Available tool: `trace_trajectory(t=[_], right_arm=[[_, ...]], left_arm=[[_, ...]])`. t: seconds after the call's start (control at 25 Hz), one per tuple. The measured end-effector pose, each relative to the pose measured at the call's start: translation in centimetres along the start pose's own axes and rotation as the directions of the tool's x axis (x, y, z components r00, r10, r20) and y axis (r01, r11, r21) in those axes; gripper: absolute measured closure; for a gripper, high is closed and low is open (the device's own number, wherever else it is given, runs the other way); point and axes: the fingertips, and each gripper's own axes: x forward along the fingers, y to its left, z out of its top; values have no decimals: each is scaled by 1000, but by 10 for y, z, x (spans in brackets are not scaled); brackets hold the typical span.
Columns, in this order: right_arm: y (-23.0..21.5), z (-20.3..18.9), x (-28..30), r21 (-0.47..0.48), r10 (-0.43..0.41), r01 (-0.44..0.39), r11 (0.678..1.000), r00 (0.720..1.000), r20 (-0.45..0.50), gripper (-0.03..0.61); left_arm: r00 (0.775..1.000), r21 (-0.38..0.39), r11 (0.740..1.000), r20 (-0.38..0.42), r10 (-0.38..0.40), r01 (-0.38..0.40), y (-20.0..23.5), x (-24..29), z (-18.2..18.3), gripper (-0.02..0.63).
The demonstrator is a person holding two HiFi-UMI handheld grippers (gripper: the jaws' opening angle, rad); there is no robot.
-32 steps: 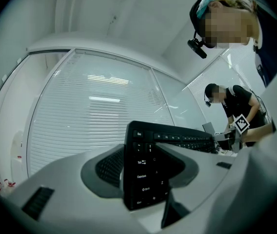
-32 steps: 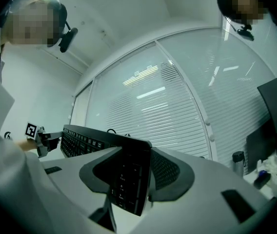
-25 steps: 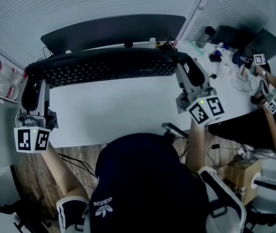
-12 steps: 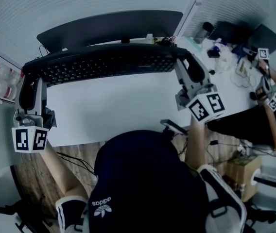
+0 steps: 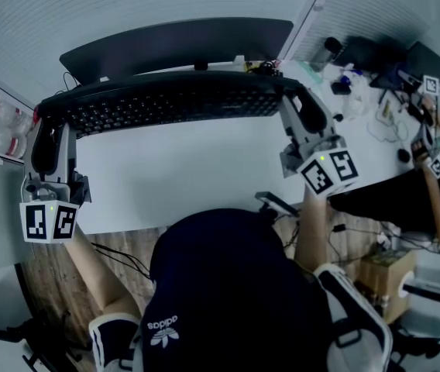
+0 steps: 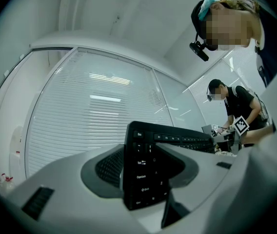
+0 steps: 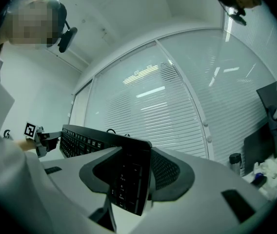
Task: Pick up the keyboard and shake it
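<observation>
Clamped at both short ends: keyboard (image 5: 173,103), left end deep between the jaws of the left gripper (image 6: 143,172), right end between the jaws of the right gripper (image 7: 128,179), pressed there on key side and underside. Seems lifted clear of the desk (image 5: 181,177). Risky from here: with hard shaking, could slide out from between 1 pair of jaws and swing down from the other pair. Could also twist with the 2 grippers out of step, or hit the monitor (image 5: 173,45) just behind.
</observation>
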Motion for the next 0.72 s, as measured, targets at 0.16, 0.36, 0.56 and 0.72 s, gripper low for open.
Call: trace_trajectory(t=[0.16, 0.36, 0.56, 0.72], right_arm=[[0, 1, 1, -4, -2, 2, 1000, 1000, 2, 414], [0, 0, 0, -4, -3, 3, 1000, 1000, -4, 414], [-2, -1, -2, 1, -14, 14, 1000, 1000, -9, 414], [0, 1, 0, -6, -12, 12, 1000, 1000, -7, 414]], left_arm=[[1000, -3, 1000, -1, -1, 1, 0, 1, -2, 411], [1000, -4, 1000, -7, -2, 2, 0, 0, -3, 411], [1000, -7, 1000, -16, -11, 11, -1, 2, -5, 411], [1000, -7, 1000, -11, -4, 4, 1, 2, -2, 411]])
